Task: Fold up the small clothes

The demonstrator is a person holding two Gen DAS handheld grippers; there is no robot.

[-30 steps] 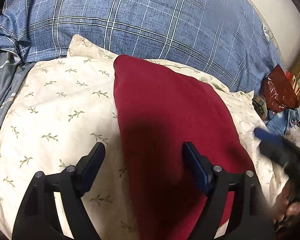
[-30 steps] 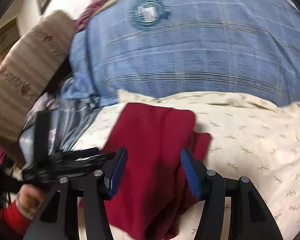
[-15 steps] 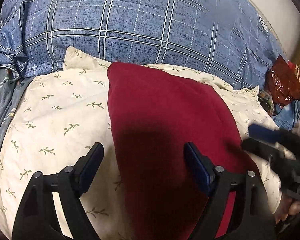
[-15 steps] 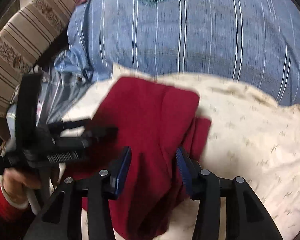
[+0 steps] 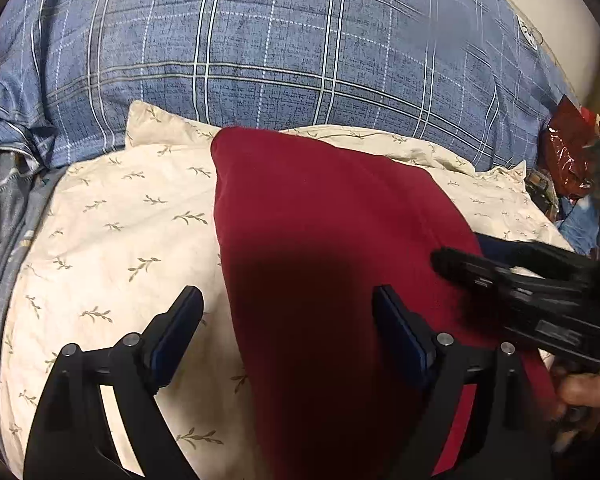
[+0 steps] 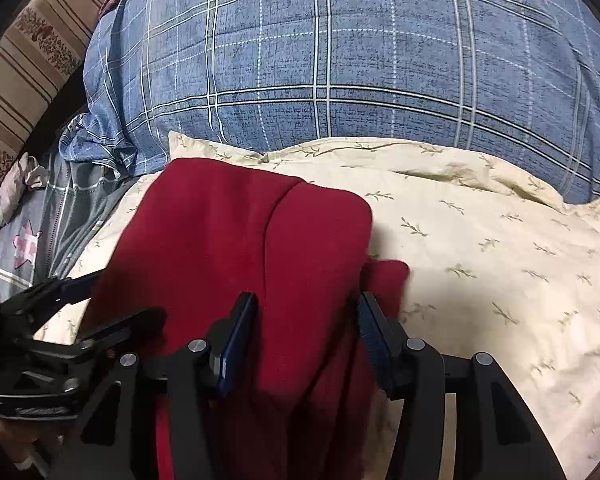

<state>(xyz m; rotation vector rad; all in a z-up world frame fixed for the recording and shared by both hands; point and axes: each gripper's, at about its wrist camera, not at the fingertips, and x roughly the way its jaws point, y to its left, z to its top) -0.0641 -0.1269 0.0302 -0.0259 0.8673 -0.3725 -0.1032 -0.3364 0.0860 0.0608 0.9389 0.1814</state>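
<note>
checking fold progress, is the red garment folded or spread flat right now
Partly folded: the red garment lies on the cream leaf-print pillow with one layer lapped over another, a rounded fold edge down its middle and a lower layer sticking out on the right.

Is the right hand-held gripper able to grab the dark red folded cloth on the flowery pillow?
Probably yes. The right hand-held gripper hangs open just over the dark red folded cloth, which lies on the cream leaf-print pillow. Nothing covers the cloth; the left hand-held gripper hovers beside it, off to the side.
</note>
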